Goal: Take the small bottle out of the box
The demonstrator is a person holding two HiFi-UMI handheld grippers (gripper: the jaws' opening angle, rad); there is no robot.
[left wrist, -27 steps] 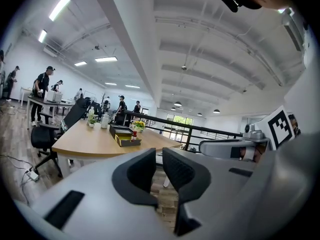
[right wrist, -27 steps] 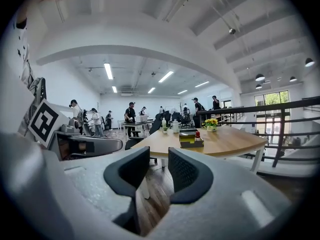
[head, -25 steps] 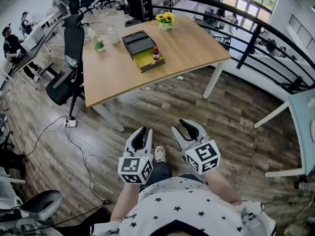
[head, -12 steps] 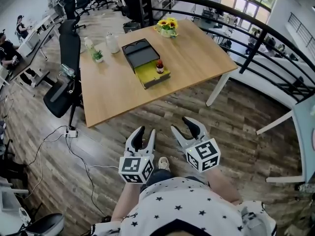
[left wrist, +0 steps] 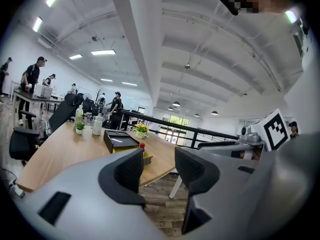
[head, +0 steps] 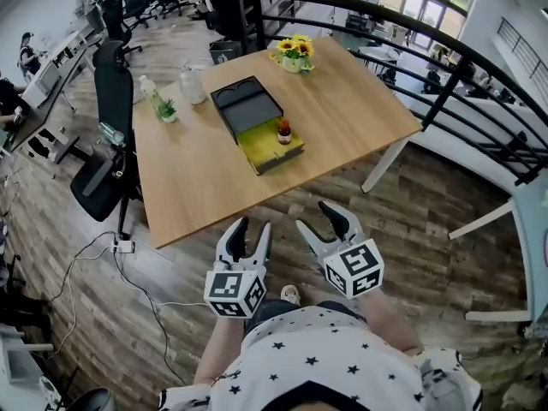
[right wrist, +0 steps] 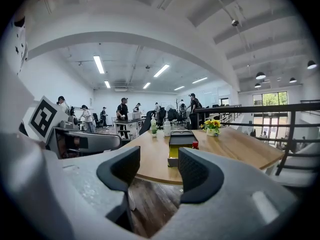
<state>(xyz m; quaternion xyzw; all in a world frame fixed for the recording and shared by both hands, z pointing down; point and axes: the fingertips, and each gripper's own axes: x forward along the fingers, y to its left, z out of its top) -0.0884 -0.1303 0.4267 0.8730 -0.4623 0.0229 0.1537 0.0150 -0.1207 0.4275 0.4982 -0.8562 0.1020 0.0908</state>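
On the wooden table (head: 205, 169) ahead lies an open box (head: 270, 146) with a yellow inside and a black lid (head: 248, 105) folded back. The small bottle (head: 283, 131), brown with a red cap, stands upright in it. My left gripper (head: 253, 229) and right gripper (head: 318, 219) hover side by side over the floor, short of the table's near edge. Both sets of jaws are opening and nothing is between them. Beyond the left gripper (left wrist: 159, 166) in its own view stand the bottle (left wrist: 141, 146) and box (left wrist: 119, 140). Past the right gripper (right wrist: 159, 169) in its view are the bottle (right wrist: 195, 145) and box (right wrist: 180, 145).
A pot of sunflowers (head: 294, 54), a small plant (head: 165, 110) and a pale jar (head: 192, 84) stand at the table's far side. A black office chair (head: 107, 144) is left of the table, cables (head: 128, 255) run over the floor, and a dark railing (head: 411, 32) curves behind.
Both grippers' jaws have spread wider apart. The table, box and bottle have come closer in the head view.
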